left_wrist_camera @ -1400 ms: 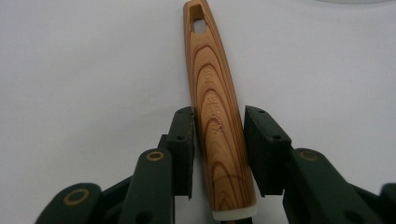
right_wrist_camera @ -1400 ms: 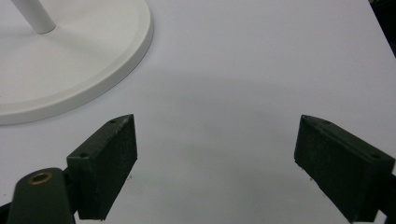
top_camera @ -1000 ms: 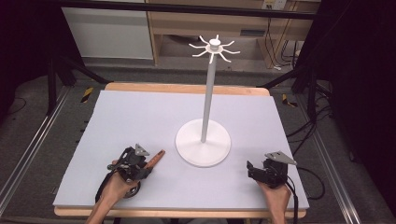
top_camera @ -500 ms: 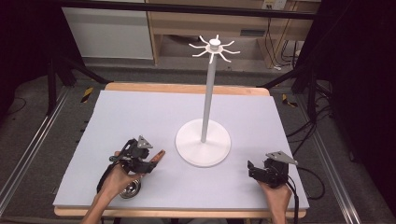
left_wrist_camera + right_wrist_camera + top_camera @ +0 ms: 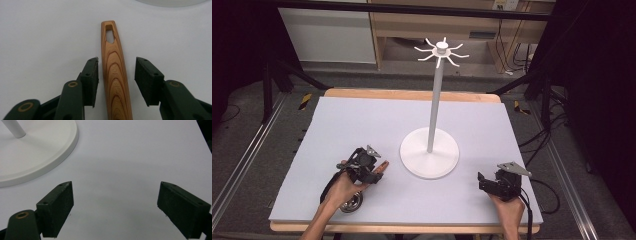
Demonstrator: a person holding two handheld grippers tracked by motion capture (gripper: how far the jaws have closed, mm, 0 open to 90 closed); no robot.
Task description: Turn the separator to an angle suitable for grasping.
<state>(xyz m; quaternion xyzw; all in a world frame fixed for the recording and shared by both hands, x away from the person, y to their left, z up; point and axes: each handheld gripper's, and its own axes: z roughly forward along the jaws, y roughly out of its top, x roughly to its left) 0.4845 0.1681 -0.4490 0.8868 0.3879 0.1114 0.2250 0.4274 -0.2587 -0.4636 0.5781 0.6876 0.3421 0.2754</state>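
1. The left gripper (image 5: 116,75) is seen with its jaws apart, one on each side of the wooden handle (image 5: 115,75). The left pad looks to be just at the wood, while a clear gap remains at the right pad, so the handle is not clamped. The jaws have just been closing a little with the handle between them.
2. The wooden handle lies flat on the grey mat (image 5: 362,120), its end with the hanging hole pointing toward the white stand (image 5: 430,150). In the high view a metal part of the utensil (image 5: 352,202) is seen under the left hand (image 5: 343,187).
3. The step in hand is judged to be the grasp of this handle. It is done well if the jaws are centred on the wood before they are closed, and if the hole end is left free for a hook (image 5: 459,56) at the top of the stand.
4. The right gripper (image 5: 115,205) is held wide open above the bare mat, beside the base of the stand, with nothing between its pads.
5. Compared with one second ago, the left gripper is found slightly nearer to the stand, and the handle tip (image 5: 383,164) is seen closer to the base. The right gripper is unchanged.
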